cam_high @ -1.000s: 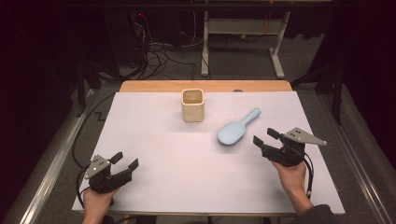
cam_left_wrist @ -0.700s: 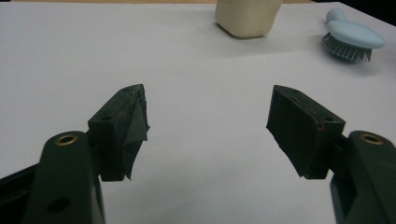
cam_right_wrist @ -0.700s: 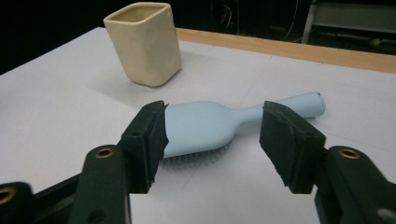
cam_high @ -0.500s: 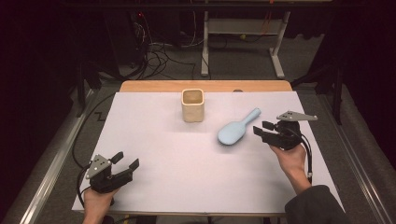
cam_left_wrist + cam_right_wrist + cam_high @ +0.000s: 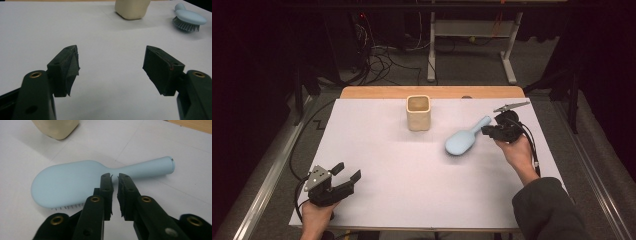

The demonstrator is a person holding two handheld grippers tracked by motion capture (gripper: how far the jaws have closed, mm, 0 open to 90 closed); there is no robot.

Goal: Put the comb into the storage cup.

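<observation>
Your right gripper [image 5: 492, 131] sits at the right side of the white-covered counter [image 5: 377, 150], its tips just beside the handle end of a pale blue hairbrush [image 5: 464, 140]. In the right gripper view, the jaws have just been closing and now stand almost pressed together, with only a thin slit between them and nothing caught in it. The hairbrush [image 5: 82, 181] lies just past the tips, bristles down, back facing up. The tips point at the spot where the handle narrows into the oval head, though whether they touch it cannot be told.

The hairbrush rests flat on the counter, right of centre, its handle angled towards the far right. A cream square cup [image 5: 418, 112] stands upright near the far edge, well apart from the brush head and empty as far as the pictures show.

Your left gripper [image 5: 334, 182] rests at the near left corner of the counter, far from both things. Its jaws are spread wide and hold nothing; the left gripper view looks across bare counter towards the cup [image 5: 132, 8] and the brush [image 5: 190, 18].

By the look of it, the work has barely begun: the brush is not gripped or lifted, and taking hold of it and moving it, perhaps to the cup, is all left to do.
</observation>
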